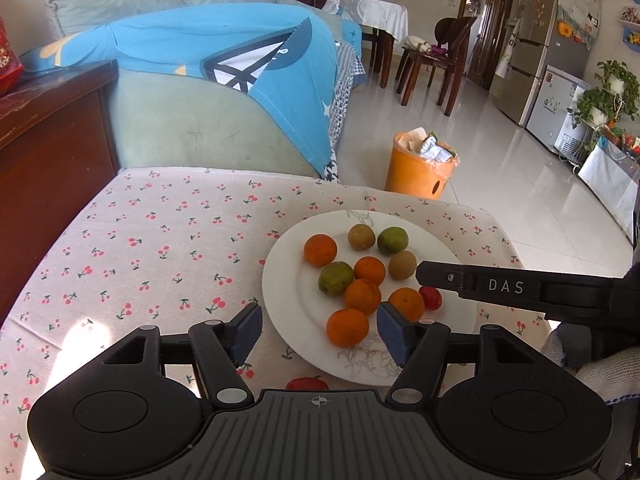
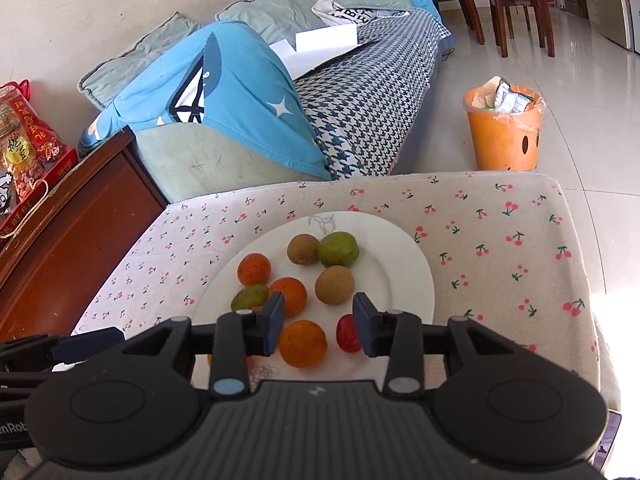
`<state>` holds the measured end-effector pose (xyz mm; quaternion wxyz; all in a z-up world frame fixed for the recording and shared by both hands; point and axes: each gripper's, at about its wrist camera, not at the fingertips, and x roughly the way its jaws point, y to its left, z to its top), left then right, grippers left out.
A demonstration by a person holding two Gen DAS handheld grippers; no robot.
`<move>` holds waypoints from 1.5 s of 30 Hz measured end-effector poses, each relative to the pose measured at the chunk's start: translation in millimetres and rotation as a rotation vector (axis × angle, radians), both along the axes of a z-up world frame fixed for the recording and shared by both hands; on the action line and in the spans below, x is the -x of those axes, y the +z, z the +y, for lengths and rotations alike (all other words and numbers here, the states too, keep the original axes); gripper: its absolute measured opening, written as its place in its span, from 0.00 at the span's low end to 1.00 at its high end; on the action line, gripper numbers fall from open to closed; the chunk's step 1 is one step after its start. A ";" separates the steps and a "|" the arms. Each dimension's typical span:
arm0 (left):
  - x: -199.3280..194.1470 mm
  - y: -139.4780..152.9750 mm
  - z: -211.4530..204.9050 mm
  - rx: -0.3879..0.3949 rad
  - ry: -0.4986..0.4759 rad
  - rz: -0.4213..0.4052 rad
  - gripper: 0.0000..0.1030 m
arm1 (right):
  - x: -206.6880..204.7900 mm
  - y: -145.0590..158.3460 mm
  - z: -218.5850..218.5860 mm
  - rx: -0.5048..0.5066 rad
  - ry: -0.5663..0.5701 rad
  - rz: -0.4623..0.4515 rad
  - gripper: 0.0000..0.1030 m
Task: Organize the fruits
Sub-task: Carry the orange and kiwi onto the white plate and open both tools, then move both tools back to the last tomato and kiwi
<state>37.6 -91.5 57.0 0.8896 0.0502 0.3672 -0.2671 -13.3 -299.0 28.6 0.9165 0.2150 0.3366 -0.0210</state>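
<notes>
A: What lay ahead of the tongs?

B: A round white ceramic plate [image 1: 288,292] on a cherry-print cloth table [image 1: 160,240], holding glossy orange citrus fruits [image 1: 347,327], two green plums [image 1: 335,278], dull brown kiwis [image 1: 402,265] and a small red fruit [image 1: 430,297].

A: And beyond?

B: A sofa under a blue cloth [image 1: 224,52], then an orange plastic bin [image 1: 419,166] on pale tiles.

A: The tongs?

B: The left gripper [image 1: 320,330] gaped wide and empty over the plate's near edge. The right gripper [image 2: 319,322] stood open, an orange and the red fruit between its pads [image 2: 366,330], neither clearly touched.
</notes>
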 end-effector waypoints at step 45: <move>3.6 -8.4 91.6 -0.040 0.317 0.098 0.63 | 53.6 -28.5 129.7 0.056 0.225 -0.006 0.38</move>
